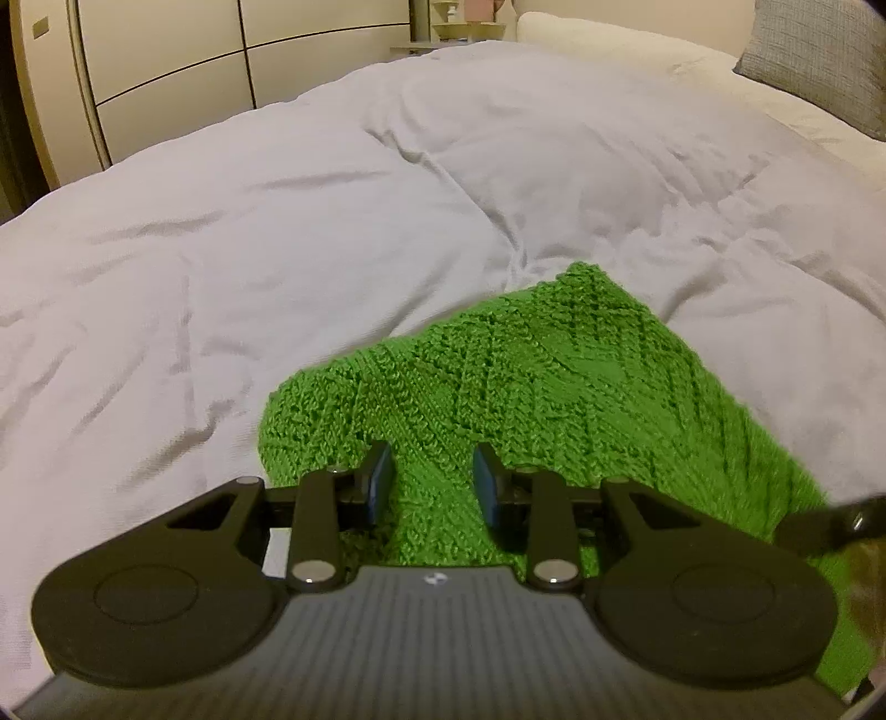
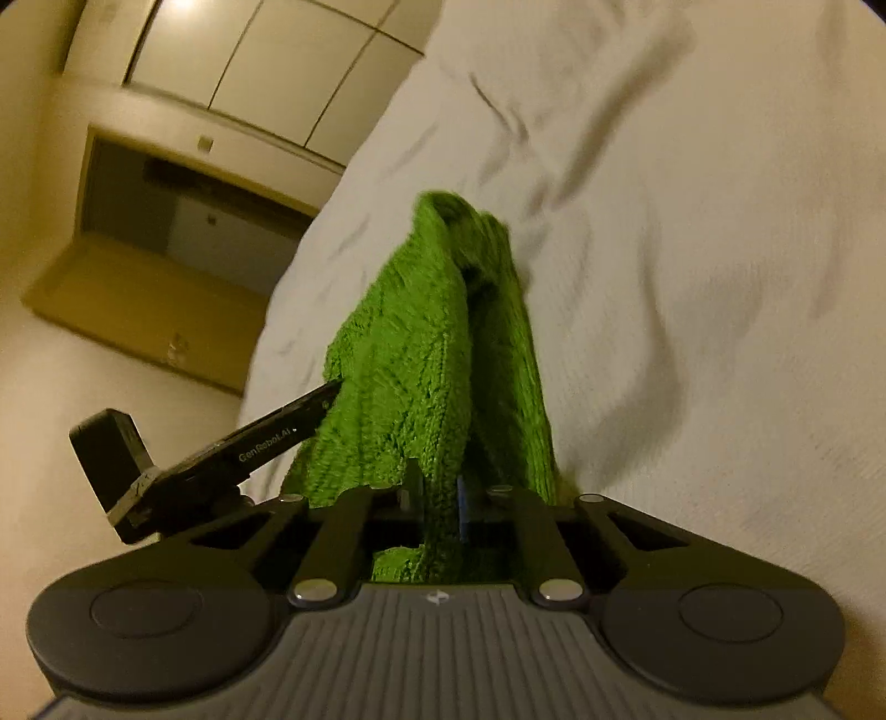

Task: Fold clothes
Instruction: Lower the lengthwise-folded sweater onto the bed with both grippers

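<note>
Clearly, through the left wrist camera, the left gripper (image 1: 429, 476) is hovering low over the green knitted sweater (image 1: 531, 382), its blue-padded fingers (image 1: 379, 479) standing parted with knit showing between them and gripping nothing. The sweater is lying on the white duvet (image 1: 277, 221) of the bed, toward the bed's near edge, one corner pointing up toward the pillows (image 1: 609, 39). This view alone is showing the wardrobe doors (image 1: 183, 61) beyond the bed's far side.

Through the right wrist camera, tilted steeply, the right gripper (image 2: 437, 507) is pinching a fold of the sweater (image 2: 421, 343), its fingers nearly closed on the knit, and the cloth is rising in a bunched ridge above the duvet (image 2: 692, 277). Only here is the left gripper's body (image 2: 221, 459) appearing, reaching in at the sweater's left edge.
</note>
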The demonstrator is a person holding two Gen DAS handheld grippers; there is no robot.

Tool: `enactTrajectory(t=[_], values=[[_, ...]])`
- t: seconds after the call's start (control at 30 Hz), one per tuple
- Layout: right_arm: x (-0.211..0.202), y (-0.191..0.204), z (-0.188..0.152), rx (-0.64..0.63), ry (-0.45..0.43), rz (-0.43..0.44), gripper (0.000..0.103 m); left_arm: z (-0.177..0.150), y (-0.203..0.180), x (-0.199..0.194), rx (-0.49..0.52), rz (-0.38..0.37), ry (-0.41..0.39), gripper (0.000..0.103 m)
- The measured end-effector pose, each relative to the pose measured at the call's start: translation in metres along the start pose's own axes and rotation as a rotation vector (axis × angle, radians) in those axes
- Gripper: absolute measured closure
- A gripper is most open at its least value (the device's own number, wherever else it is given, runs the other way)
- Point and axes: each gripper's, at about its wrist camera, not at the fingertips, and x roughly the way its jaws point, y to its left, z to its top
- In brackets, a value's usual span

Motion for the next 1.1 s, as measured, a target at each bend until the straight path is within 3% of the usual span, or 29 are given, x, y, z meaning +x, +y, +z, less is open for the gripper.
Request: enactTrajectory(t=[0.23, 0.4, 0.5, 0.57, 0.63, 0.67, 0.8, 0.93, 0.97, 1.03, 1.1], values=[[0.004, 0.012, -0.012, -0.166, -0.011, -0.238, 0.098, -0.011, -0.021, -0.004, 0.104, 0.040, -0.021, 0.076], [0.011, 0.022, -0.021, -0.292, -0.008, -0.369, 0.098, -0.012, -0.017, -0.029, 0.071, 0.032, -0.021, 0.076], [0.011, 0.028, -0.021, -0.349, -0.005, -0.386, 0.096, -0.018, -0.021, -0.053, 0.067, 0.035, -0.041, 0.077], [0.002, 0.033, -0.024, -0.377, -0.016, -0.400, 0.087, -0.026, -0.025, -0.065, 0.071, 0.018, -0.051, 0.076], [0.000, 0.042, -0.023, -0.398, -0.049, -0.417, 0.067, -0.031, -0.029, -0.070, 0.077, 0.023, -0.047, 0.077], [-0.003, 0.048, -0.024, -0.414, -0.073, -0.421, 0.066, -0.034, -0.032, -0.072, 0.082, 0.032, -0.046, 0.077], [-0.008, 0.074, -0.030, -0.518, -0.170, -0.387, 0.066, -0.038, -0.036, -0.078, 0.077, 0.028, -0.046, 0.080], [0.009, 0.072, -0.037, -0.554, -0.110, -0.316, 0.067, -0.053, -0.042, -0.080, 0.080, -0.005, -0.057, 0.083], [0.015, 0.066, -0.042, -0.565, -0.086, -0.338, 0.068, -0.060, -0.044, -0.078, 0.089, 0.001, -0.053, 0.083], [0.028, 0.048, -0.050, -0.591, -0.054, -0.385, 0.079, -0.073, -0.048, -0.068, 0.112, 0.014, -0.045, 0.082], [0.030, 0.037, -0.051, -0.598, -0.054, -0.402, 0.079, -0.084, -0.054, -0.058, 0.145, 0.040, -0.054, 0.082]])
